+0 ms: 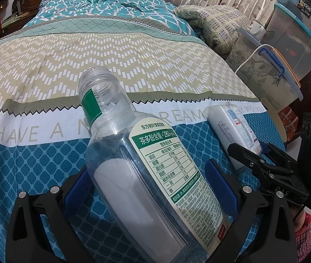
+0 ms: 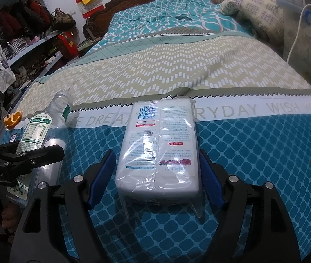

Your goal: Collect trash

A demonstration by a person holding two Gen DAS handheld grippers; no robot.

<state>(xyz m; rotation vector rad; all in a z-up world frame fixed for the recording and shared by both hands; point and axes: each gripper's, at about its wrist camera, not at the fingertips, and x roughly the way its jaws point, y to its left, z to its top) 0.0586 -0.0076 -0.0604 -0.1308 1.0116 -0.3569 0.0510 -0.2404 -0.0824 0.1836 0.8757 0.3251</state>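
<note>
A clear empty plastic bottle (image 1: 133,164) with a green and white label and no cap lies between the blue pads of my left gripper (image 1: 148,166), its mouth pointing away; both pads touch its sides. The bottle (image 2: 45,129) and left gripper (image 2: 32,153) also show at the left of the right wrist view. A white plastic-wrapped tissue pack (image 2: 159,144) lies flat on the bedspread (image 2: 254,164) between the fingers of my right gripper (image 2: 156,153), with a narrow gap at the left pad (image 2: 102,175). From the left wrist view, the pack (image 1: 232,131) and right gripper (image 1: 256,151) sit to the right.
An orange peel (image 2: 12,118) lies on the bed's left edge beyond the bottle. Lidded plastic storage boxes (image 1: 271,81) with a white cable stand along the bed's right side. A folded blanket (image 1: 216,22) rests at the far right, and cluttered shelves (image 2: 23,32) stand to the left.
</note>
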